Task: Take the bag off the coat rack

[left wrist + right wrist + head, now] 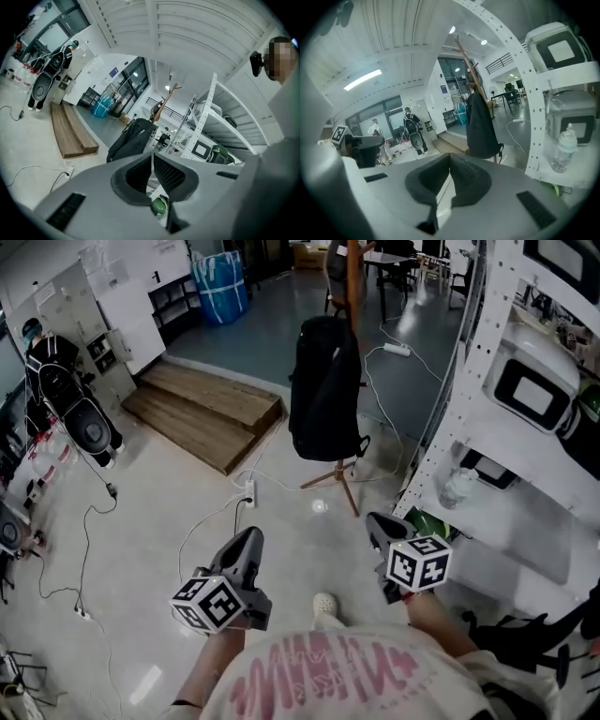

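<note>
Head view: left hand-held gripper (251, 536), right hand-held gripper (378, 522), both closed empty; open floor (178, 486) before bag (323, 390).

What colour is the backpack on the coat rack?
The backpack is black; clearest in head view.

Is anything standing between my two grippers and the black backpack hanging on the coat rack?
Nothing visible does. Only floor separates the left gripper and right gripper from the backpack on the coat rack, with a power strip and cables lying flat on it. The white shelving stands to the right.
</note>
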{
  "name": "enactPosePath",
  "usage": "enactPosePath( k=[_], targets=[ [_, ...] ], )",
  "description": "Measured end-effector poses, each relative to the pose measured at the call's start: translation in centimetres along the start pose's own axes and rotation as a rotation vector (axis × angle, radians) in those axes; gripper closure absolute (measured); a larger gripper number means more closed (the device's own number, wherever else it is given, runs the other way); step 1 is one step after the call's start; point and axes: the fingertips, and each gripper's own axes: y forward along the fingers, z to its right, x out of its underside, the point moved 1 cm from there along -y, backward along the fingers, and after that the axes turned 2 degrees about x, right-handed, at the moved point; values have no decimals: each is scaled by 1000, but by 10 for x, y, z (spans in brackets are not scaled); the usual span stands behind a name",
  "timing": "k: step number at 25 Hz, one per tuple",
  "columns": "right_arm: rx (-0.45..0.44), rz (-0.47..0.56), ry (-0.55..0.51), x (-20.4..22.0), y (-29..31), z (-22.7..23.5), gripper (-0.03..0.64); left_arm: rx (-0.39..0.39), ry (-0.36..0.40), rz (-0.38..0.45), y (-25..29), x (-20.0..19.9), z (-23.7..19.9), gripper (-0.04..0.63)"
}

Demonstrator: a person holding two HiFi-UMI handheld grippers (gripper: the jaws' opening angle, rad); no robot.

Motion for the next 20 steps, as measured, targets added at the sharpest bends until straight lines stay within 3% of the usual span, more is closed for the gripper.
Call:
enactPosePath(
  k=[5, 10, 20],
  targets=[
    [-41, -15, -18, -36, 58, 10, 612, -2, 14, 39, 50, -39, -24, 577],
    [-53, -16, -47, -64, 104, 28, 612, -7, -10, 53, 96, -54, -53, 577],
    [13, 64, -33, -110, 167, 83, 612, -19, -41, 62, 152, -63, -102, 577]
  ],
)
